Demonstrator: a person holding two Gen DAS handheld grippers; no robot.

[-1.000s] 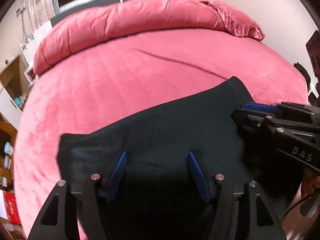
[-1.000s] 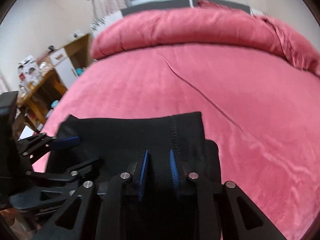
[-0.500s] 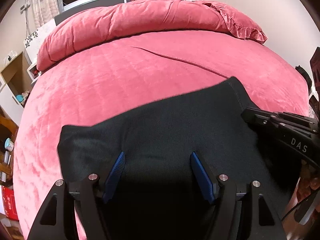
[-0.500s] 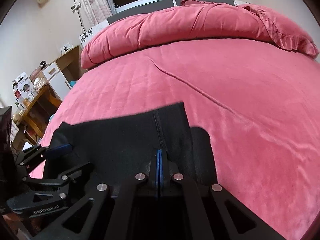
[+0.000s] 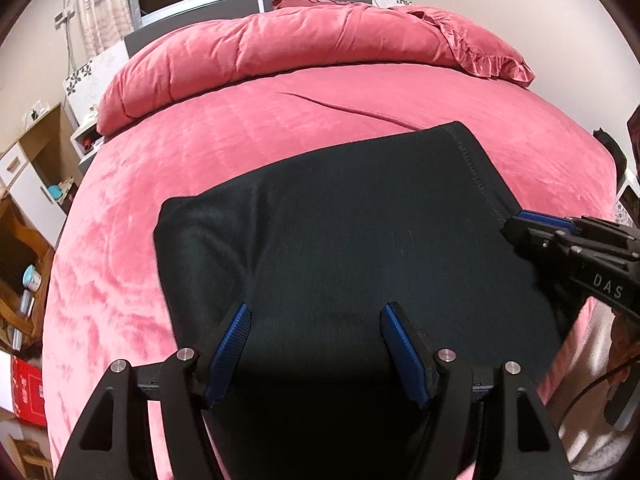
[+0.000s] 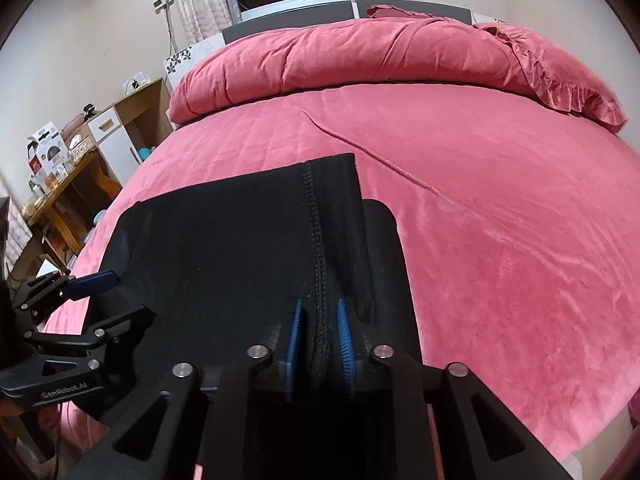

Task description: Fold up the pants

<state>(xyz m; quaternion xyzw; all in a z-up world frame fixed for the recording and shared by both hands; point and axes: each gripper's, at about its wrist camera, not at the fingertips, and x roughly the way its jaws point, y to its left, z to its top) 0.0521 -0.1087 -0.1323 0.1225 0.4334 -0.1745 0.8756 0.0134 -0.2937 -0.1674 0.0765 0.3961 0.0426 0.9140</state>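
Folded black knit pants (image 5: pixel 360 240) lie flat on pink velvet bed (image 5: pixel 280 128). Left gripper (image 5: pixel 316 344) wide open, holds nothing. Right gripper (image 6: pixel 320 340) part-open astride stitched seam (image 6: pixel 316 240); closing could drag fold askew

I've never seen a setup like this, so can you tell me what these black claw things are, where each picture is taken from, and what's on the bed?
They are two hand-held grippers, each with a fisheye camera looking along its fingers. One picture is from the left gripper, whose blue-padded fingers stand wide apart over black pants lying folded on a pink bed. The other is from the right gripper, its fingers close around the pants' stitched seam; whether they pinch it I can't tell. Each gripper also shows in the other's picture.
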